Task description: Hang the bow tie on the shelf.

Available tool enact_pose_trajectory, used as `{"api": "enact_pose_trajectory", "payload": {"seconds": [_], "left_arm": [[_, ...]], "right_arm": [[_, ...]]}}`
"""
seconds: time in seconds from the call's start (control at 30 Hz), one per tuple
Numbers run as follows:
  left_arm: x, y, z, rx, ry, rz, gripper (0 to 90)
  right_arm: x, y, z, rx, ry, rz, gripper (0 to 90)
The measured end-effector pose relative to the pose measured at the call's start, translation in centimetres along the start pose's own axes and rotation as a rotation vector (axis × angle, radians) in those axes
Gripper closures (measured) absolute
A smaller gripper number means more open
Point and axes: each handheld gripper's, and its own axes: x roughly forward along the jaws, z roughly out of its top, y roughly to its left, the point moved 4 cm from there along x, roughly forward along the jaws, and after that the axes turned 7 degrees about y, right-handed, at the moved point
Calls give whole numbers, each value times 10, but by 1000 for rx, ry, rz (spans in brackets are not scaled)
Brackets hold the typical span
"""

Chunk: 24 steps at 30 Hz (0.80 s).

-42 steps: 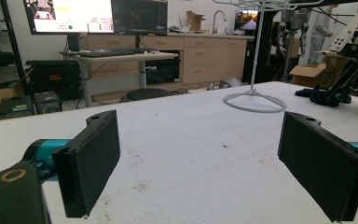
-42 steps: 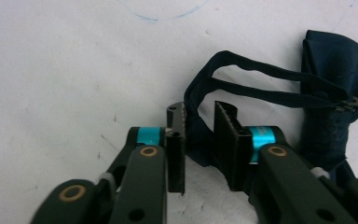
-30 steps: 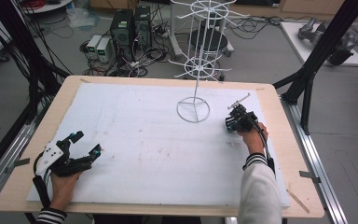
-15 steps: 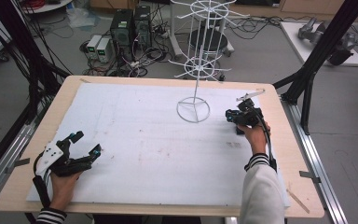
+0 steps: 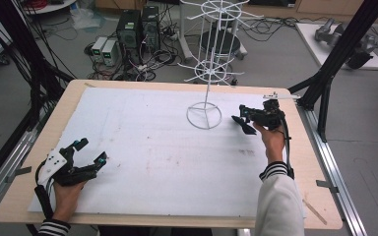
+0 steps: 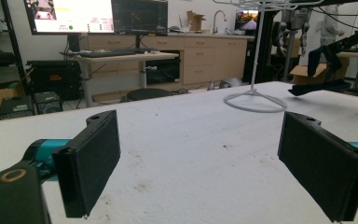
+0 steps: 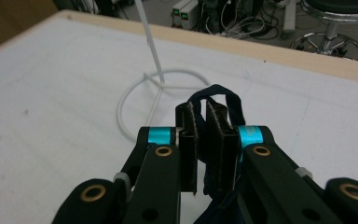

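Overhead, white mat [image 5: 152,142], cluttered lab floor [image 5: 54,54].

No readable text anywhere; writing on the monitors [image 6: 70,16] at upper left too blurred to make out.

Even, diffuse room light falls from overhead; shadows on the desk [image 5: 142,142] are faint and soft. The high view is slightly soft. In the left gripper view, 2 monitors [image 6: 98,14] glare white and near pads blur. The right gripper view's foreground is dark and unsharp.
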Motion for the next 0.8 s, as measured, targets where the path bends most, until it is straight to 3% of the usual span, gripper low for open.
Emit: {"api": "enact_pose_trajectory", "payload": {"seconds": [0.07,0.37,0.47,0.6,0.8], "left_arm": [[0,0,0,1,0,0,133],[0,0,0,1,0,1,133],[0,0,0,1,0,1,133],[0,0,0,1,0,2,133],[0,0,0,1,0,2,133]], "right_arm": [[-2,0,1,23,-24,12,835],[-15,4,10,37,-159,12,835],[-19,6,13,23,-203,-1,834],[-24,9,17,29,-256,15,833],[-31,11,20,7,-303,0,833]]}}
